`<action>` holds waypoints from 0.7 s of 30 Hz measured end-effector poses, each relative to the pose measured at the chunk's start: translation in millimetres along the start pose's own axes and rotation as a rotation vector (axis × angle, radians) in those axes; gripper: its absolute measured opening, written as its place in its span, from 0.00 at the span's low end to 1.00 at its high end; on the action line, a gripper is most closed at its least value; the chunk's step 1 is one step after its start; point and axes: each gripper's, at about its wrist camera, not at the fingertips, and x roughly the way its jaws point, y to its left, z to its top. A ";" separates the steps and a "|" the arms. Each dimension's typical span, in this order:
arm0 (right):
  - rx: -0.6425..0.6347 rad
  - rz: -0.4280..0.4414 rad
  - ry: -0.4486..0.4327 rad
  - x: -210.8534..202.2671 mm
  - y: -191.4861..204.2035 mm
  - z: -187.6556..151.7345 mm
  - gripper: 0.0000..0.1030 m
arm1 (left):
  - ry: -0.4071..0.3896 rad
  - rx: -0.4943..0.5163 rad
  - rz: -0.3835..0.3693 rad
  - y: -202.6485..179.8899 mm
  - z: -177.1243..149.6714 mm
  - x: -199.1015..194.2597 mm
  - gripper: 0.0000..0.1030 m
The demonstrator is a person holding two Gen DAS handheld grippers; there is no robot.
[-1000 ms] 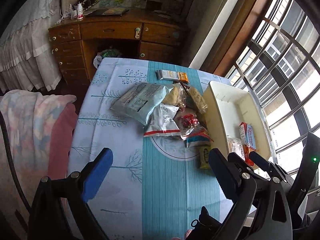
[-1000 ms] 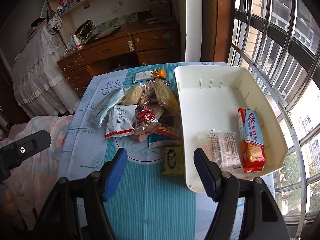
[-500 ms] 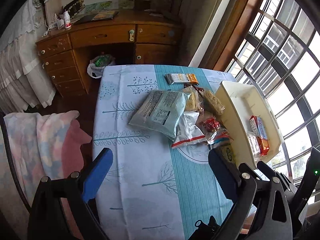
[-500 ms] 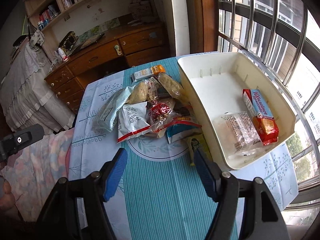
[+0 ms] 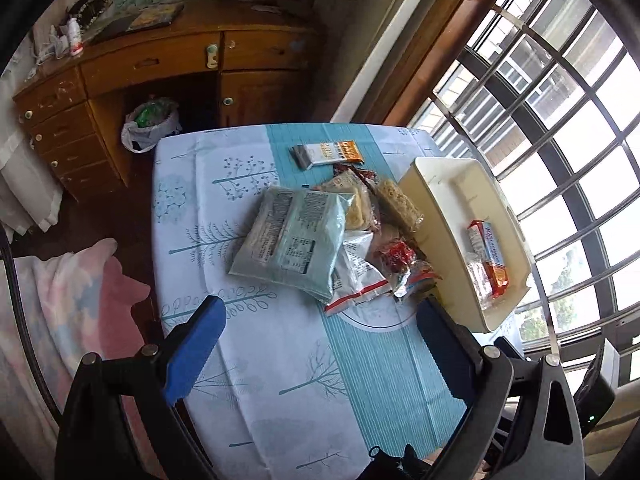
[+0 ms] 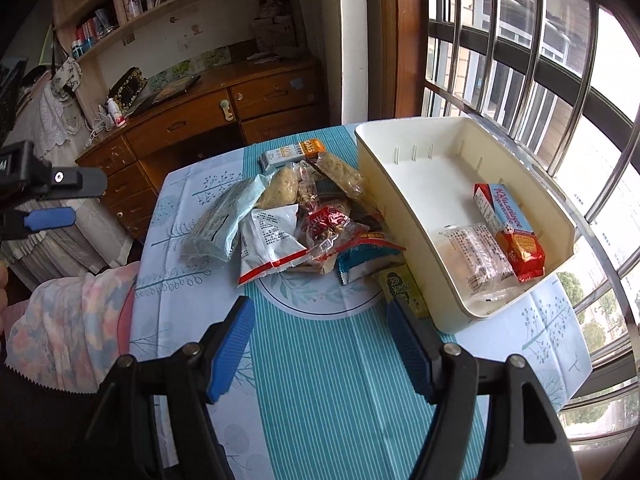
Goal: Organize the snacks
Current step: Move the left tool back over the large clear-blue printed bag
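Table [image 6: 320, 380]: covered by a pale blue cloth with tree prints and a teal striped band down the middle; fills the centre of both views.
Bin [image 6: 400, 184]: cream plastic, open-topped, at 3 o'clock of the snack pile, its long wall just beside the pile.
Bin contents: a red-and-white biscuit pack [image 6: 510, 232] along the wall towards the window, a clear-wrapped bar [image 6: 478, 256] beside it at its 9 o'clock.
Snack pile [image 6: 304, 220]: heaped at the table's middle, packets overlapping.
Pale blue bag [image 5: 292, 240]: largest packet, at 9 o'clock of the pile, lying flat with printed side up.
White pouch [image 6: 272, 240]: red strip on its near edge, partly under the blue bag.
Red sweet bag [image 6: 326, 224]: on top, centre of the pile.
Orange-and-white bar [image 6: 292, 152]: at 12 o'clock, apart from the heap's core.
Yellow-green packet [image 6: 402, 290]: at 5 o'clock of the pile, against the bin's near corner.
Left gripper [image 5: 320, 332]: jaws spread wide, nothing between the blue pads, above the near cloth.
Right gripper [image 6: 320, 332]: jaws apart, empty, above the striped band at 6 o'clock of the pile.
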 end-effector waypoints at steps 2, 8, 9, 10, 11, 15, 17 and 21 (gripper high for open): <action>-0.033 -0.004 -0.022 -1.9 4.4 2.3 0.67 | 0.015 0.004 -0.031 -0.7 8.6 4.4 0.93; -0.078 0.015 -0.049 3.9 8.9 12.5 0.67 | 0.069 0.015 -0.048 -1.4 33.5 24.7 0.93; -0.083 0.017 -0.055 6.4 9.0 14.6 0.67 | 0.073 0.015 -0.039 0.2 36.7 28.1 0.93; -0.088 0.018 -0.062 9.6 8.8 17.2 0.67 | 0.080 0.018 -0.027 1.5 40.2 32.4 0.93; -0.093 0.018 -0.069 13.3 8.7 19.8 0.67 | 0.090 0.021 -0.012 2.4 43.5 37.7 0.93; -0.108 0.010 -0.081 31.6 6.5 32.4 0.67 | 0.153 0.032 0.027 9.1 52.2 65.4 0.94; -0.105 0.022 -0.080 41.8 4.4 37.8 0.67 | 0.194 0.041 0.057 12.0 54.6 83.9 0.94; -0.107 0.035 -0.071 64.3 1.1 45.4 0.67 | 0.266 0.039 0.101 19.8 55.6 122.2 0.94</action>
